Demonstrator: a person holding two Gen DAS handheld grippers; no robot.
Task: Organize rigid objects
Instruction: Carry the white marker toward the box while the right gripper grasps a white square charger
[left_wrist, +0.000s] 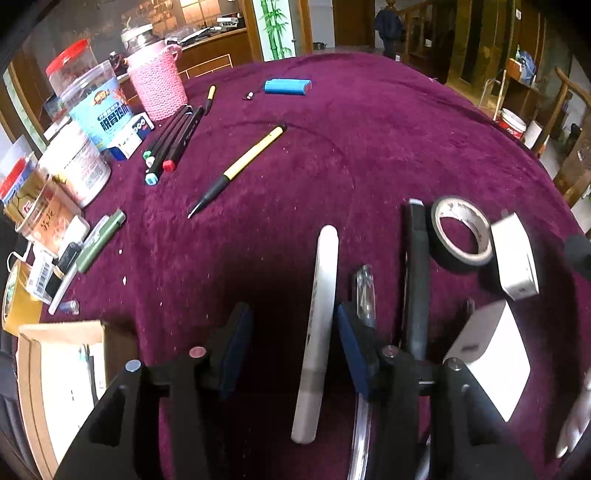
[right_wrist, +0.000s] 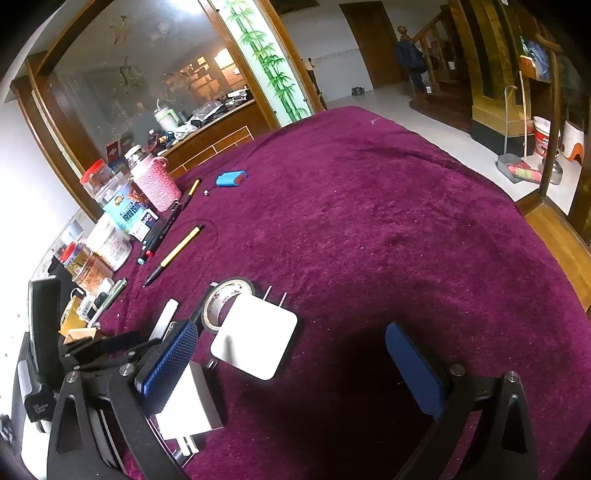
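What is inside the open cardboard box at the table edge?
The cardboard box shows white items and a thin pen-like stick inside. The left gripper hides the box's nearer part, so the rest is unknown.

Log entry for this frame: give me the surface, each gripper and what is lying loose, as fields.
surface: purple cloth
left gripper: jaws open, white marker lying between them, not gripped
right gripper: jaws open, nothing held
near grippers: tape roll, white charger
loose: yellow-black pen, blue pack
left edge: jars, pink knitted cup, cardboard box

Plush matt cloth (left_wrist: 369, 129), glossy plastic charger (right_wrist: 255, 336), cardboard box (left_wrist: 55, 332).
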